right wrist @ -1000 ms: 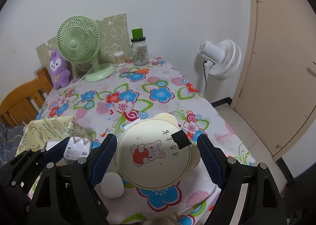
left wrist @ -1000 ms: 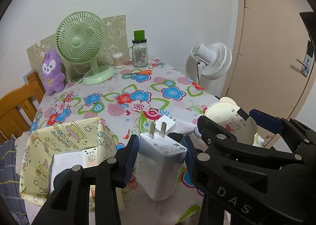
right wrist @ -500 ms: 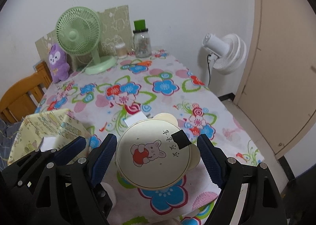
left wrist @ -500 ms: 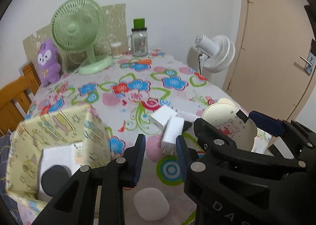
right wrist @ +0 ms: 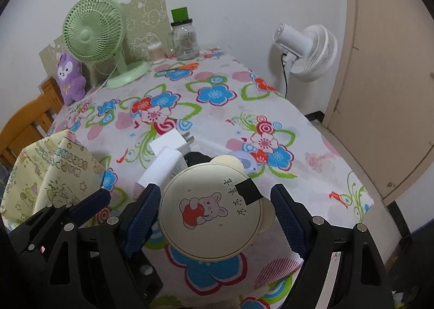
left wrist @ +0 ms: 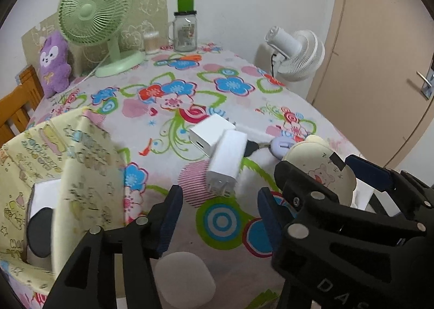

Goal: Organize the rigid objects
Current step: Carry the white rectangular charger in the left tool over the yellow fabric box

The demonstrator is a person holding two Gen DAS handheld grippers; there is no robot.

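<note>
Holding the round tin (right wrist: 210, 212) clenched in our right claw (right wrist: 214, 216) while our left claw (left wrist: 219, 216) opens empty over the tabletop (left wrist: 217, 92), we risk knocking the charger (left wrist: 226, 162) at twelve o'clock away from the box (left wrist: 54, 168) at nine o'clock.

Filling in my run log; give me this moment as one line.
left gripper: jaws opening, empty | right gripper: holds round bunny case | white charger: lying on tablecloth
</note>
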